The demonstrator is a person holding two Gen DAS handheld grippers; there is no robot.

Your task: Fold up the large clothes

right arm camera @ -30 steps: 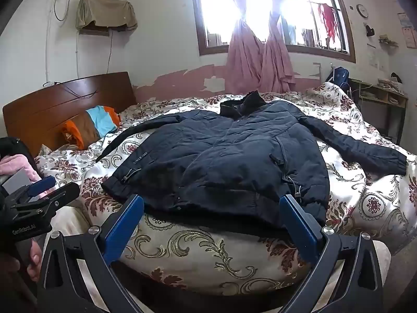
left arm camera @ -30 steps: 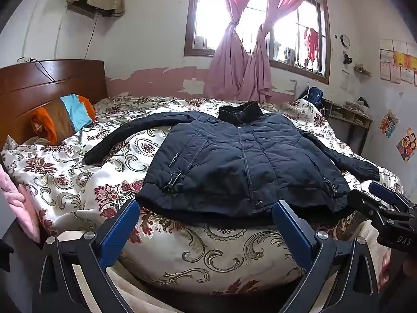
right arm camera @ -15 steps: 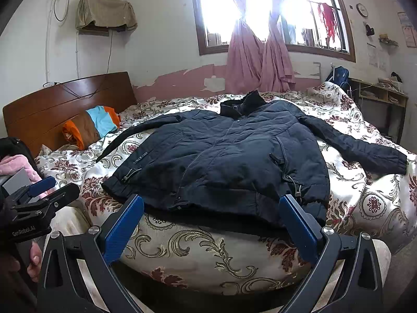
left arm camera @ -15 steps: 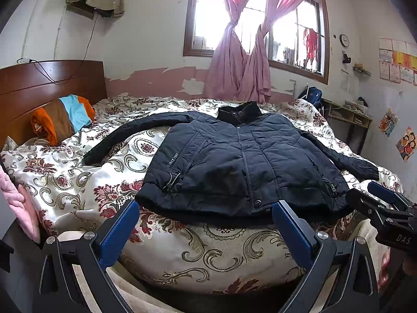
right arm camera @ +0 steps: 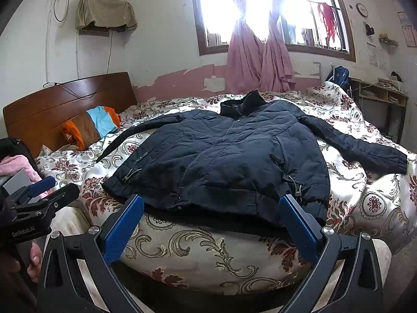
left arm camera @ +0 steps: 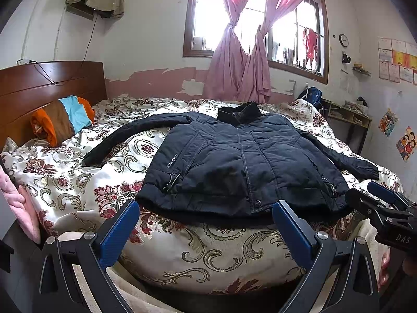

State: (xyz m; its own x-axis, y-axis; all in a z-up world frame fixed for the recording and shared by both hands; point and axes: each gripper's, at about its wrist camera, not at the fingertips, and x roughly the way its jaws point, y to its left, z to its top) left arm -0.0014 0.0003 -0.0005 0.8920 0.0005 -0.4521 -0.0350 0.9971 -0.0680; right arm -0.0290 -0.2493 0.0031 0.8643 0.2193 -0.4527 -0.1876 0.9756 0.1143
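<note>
Closest to you, your left gripper point(left arm camera: 206, 216) has its blue fingers point(left arm camera: 120, 232) spread wide with nothing between them, hanging just short of the foot end of the bed point(left arm camera: 208, 250). Your right gripper point(right arm camera: 212, 215) is the same deal: jaws wide apart, empty, parked in front of the mattress edge. Each one shows up in the other's camera too, off to the side and clear of the fabric, and you can spot your fingertips wrapped under the handle at the left edge of the right wrist view. Just past the fingers is the dark navy jacket point(left arm camera: 242, 164), lying front-up and zipped on the floral bedspread point(left arm camera: 67, 182), its hem right at the near edge of the bed and hanging a bit over the rounded front. Both sleeves are stretched out to the sides, the right-hand one point(right arm camera: 365, 148) reaching toward the far corner of the mattress. The black collar point(left arm camera: 239, 110) points away from you toward the window. Further back on the left there's an orange, brown and blue pillow point(left arm camera: 62, 120) leaning against the wooden headboard point(left arm camera: 47, 86). Beyond all that, knotted pink curtains point(left arm camera: 239, 62) hang in front of the bright window.
</note>
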